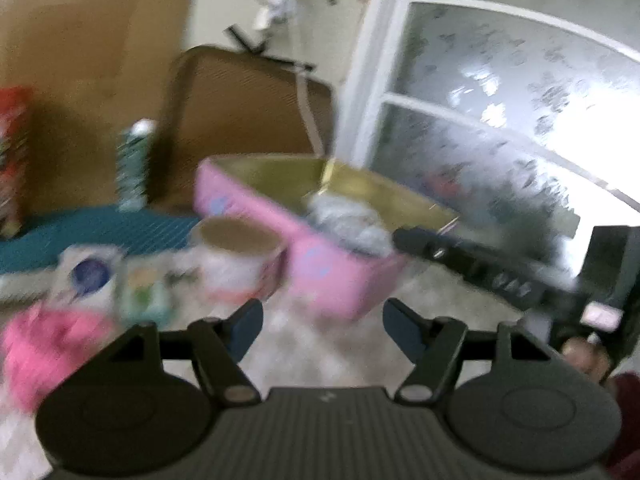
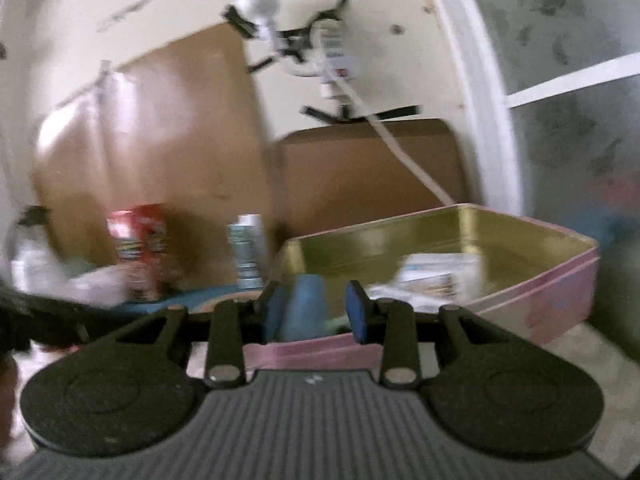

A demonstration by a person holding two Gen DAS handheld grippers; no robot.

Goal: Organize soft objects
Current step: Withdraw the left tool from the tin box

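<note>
A pink tin box with a gold inside stands open on the table; it also shows in the right wrist view. A grey-white soft item lies inside it, seen as pale packets from the right. My left gripper is open and empty, just short of the box. My right gripper holds a blue soft object between its pads, at the box's near rim. A pink soft item lies at the left. Both views are blurred.
A white cup, a small white-blue item and a green packet stand left of the box. A teal mat, a teal-white can and a red packet sit by brown cardboard. A window is at right.
</note>
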